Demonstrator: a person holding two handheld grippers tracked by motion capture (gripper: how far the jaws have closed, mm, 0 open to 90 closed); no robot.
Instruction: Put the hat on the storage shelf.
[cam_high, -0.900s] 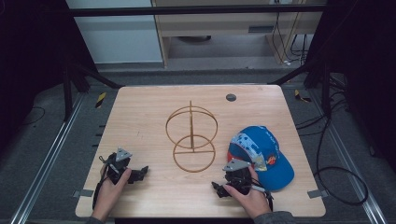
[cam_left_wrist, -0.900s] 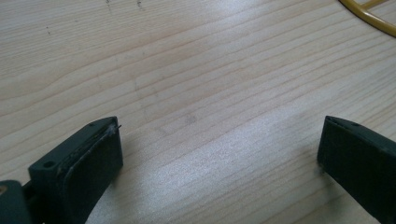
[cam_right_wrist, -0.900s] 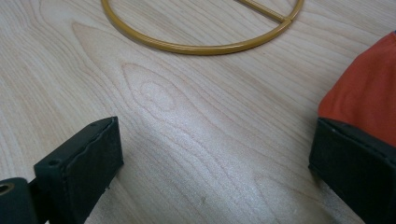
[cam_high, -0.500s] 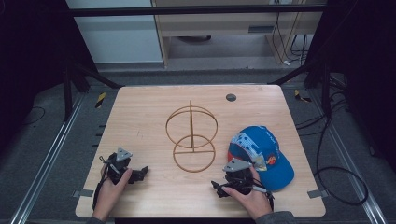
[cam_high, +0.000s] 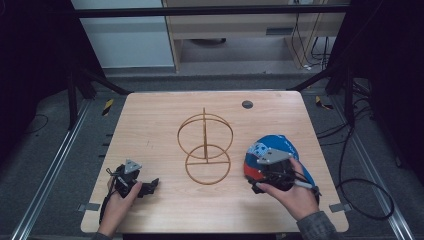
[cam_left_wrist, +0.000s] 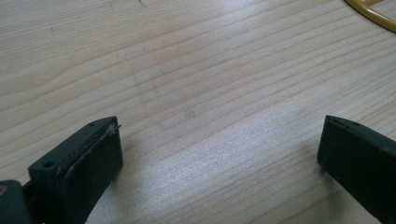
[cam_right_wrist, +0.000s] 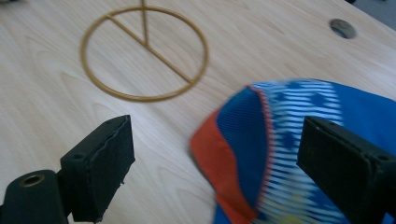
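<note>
Cap (cam_right_wrist: 299, 154) blurred, partly behind right gripper (cam_right_wrist: 215, 172)

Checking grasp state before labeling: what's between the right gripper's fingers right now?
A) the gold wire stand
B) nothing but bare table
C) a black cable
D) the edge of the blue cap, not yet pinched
D: in the right gripper view the cap lies with its orange-edged brim between the wide-open fingers of the right gripper, neither pad pressing on it; the wire stand sits farther off.
</note>
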